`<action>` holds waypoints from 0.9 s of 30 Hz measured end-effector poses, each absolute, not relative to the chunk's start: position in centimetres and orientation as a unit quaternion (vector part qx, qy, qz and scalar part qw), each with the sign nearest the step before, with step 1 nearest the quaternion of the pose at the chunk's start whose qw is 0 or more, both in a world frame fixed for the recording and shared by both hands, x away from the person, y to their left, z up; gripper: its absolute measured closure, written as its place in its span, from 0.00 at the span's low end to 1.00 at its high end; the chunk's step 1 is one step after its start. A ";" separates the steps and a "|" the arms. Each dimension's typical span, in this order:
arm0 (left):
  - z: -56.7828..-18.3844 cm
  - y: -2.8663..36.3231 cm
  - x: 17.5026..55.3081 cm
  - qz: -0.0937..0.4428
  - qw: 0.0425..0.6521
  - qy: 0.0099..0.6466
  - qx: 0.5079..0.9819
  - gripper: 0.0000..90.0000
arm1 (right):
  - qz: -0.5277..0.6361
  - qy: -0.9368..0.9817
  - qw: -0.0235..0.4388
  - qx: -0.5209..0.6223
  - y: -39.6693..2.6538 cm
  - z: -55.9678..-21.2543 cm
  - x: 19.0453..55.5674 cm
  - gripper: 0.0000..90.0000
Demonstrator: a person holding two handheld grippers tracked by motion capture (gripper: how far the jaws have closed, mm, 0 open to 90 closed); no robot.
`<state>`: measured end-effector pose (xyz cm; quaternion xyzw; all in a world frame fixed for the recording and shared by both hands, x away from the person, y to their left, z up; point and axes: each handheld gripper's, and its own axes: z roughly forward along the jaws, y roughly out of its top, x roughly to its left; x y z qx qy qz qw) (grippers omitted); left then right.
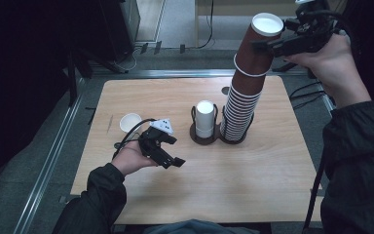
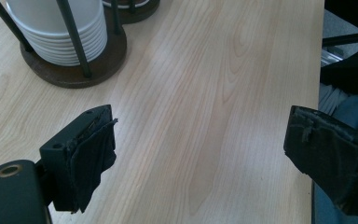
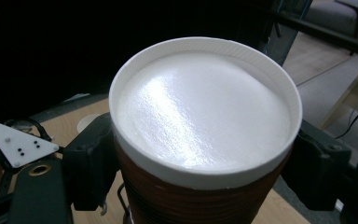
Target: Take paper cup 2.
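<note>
Both tongs differ: my right gripper pinches the brown paper cup atop the stack, my left gripper sits spread wide, empty.

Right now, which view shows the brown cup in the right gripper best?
The high view: the whole brown cup shows, lifted off the cup stack, jaws either side near its top. The right gripper view shows its white bottom close up between the jaws. The left gripper view faces the table.

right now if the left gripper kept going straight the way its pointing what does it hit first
Probably the bare wooden table: the left gripper, jaws open and empty, angles down at it. The white cup stack in its holder sits off to one side.
</note>
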<state>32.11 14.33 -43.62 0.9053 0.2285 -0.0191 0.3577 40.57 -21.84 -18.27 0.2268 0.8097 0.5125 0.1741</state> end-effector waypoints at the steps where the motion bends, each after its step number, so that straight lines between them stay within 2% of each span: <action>1: -43.6 14.3 32.1 -0.019 0.358 0.229 0.905 0.10 | 0.516 0.807 0.180 0.223 -21.8 -17.7 40.3 0.23; 8: -43.6 14.4 32.1 -0.021 0.362 0.231 0.903 0.10 | 0.539 0.794 0.200 0.196 -21.9 -14.9 38.5 0.23; 12: -43.5 14.5 32.2 -0.020 0.364 0.233 0.902 0.10 | 0.546 0.796 0.187 0.180 -21.5 -14.0 37.3 0.23; 15: -43.4 14.6 32.2 -0.018 0.368 0.236 0.899 0.10 | 0.534 0.809 0.185 0.164 -20.7 -14.4 36.3 0.23; 27: -43.0 15.5 32.5 -0.017 0.384 0.244 0.891 0.10 | 0.530 0.829 0.128 0.126 -18.5 -18.0 33.2 0.23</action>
